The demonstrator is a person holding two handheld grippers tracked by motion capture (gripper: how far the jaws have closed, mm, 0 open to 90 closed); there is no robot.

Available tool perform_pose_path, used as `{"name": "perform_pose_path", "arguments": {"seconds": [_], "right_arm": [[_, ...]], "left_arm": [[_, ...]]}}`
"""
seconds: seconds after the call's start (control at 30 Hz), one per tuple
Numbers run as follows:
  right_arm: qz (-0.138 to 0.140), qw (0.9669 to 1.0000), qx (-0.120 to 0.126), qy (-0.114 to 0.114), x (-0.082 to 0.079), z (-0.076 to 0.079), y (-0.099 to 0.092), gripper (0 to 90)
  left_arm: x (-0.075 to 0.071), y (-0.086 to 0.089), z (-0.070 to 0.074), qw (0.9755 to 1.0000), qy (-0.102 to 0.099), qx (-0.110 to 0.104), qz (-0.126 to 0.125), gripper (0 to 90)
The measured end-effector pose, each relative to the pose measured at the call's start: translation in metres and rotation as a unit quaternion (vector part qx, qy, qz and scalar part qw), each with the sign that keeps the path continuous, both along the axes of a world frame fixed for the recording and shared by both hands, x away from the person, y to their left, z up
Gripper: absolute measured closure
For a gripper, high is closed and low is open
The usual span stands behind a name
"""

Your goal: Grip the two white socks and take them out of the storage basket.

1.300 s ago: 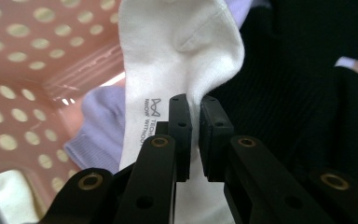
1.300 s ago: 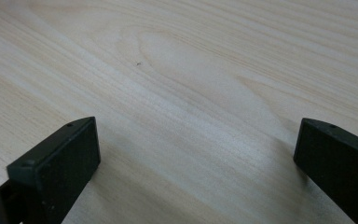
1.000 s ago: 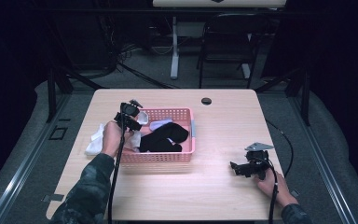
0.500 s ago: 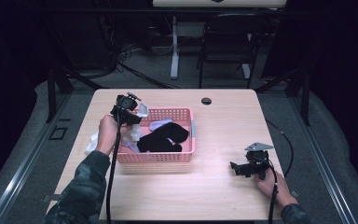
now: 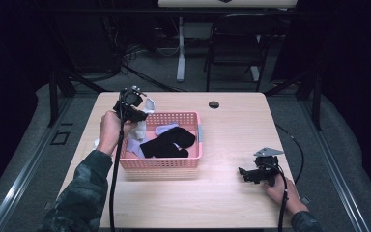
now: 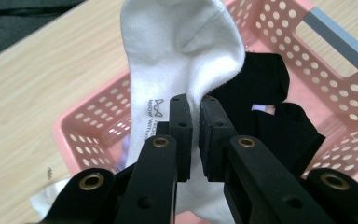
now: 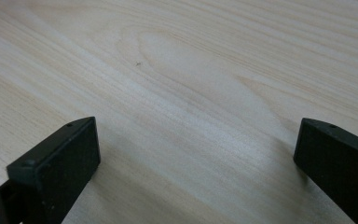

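**A:** Item one, the white sock (image 6: 182,51). Where is it relative to the claw?

**B:** Pinched between the jaws of the left gripper (image 6: 195,105), which are closed to a narrow slit on a fold of the fabric. Seen along the jaws, the greater part of the sock spreads out beyond the tips and a shorter end trails back under them. In the high view the sock (image 5: 143,121) hangs below and just to the right of the left gripper (image 5: 134,107), long axis near vertical, lower end at the left rim of the pink basket (image 5: 193,116).

**A:** What is under it?

**B:** A black garment (image 5: 166,143) and a pale lilac piece (image 5: 166,128) lie in the basket, beneath and beyond the claw. Another white piece (image 5: 98,142) lies on the table (image 5: 232,125) outside the basket, on the near side of the left hand (image 5: 109,130).

**A:** Which hand is nearer?

**B:** The left, by far, since it has the sock. Its forearm rises from the table's near left, wrist raised, claw aimed across the basket and slightly down.

**A:** And the other?

**B:** The right gripper (image 5: 247,173) is well apart, low over bare wood at the near right, jaws spread wide with nothing between them. My judgement: the sock hangs free of the other pieces, so the coming move depends on carrying it clear of the rim.
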State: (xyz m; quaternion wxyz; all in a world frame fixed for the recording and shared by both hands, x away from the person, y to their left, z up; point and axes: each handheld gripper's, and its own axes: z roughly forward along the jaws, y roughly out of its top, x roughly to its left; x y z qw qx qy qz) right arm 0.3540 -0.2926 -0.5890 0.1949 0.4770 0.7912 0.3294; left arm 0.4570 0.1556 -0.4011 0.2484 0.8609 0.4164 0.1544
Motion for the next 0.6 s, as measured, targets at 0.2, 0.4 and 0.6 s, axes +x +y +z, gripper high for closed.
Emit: {"name": "perform_pose_path", "arguments": {"seconds": [0.2, 0.4, 0.6], "right_arm": [[0.0, 1.0, 0.0, 0.0, 0.0, 0.0, 0.0, 0.0], [0.0, 1.0, 0.0, 0.0, 0.0, 0.0, 0.0, 0.0], [0.0, 1.0, 0.0, 0.0, 0.0, 0.0, 0.0, 0.0]], "left_arm": [[-0.002, 0.005, 0.016, 0.9999, -0.014, -0.006, 0.002, 84.7], [-0.004, 0.008, 0.03, 0.9997, -0.025, -0.005, 0.003, 84.7], [-0.004, 0.019, 0.046, 0.9991, -0.039, -0.008, 0.015, 84.7]]}}
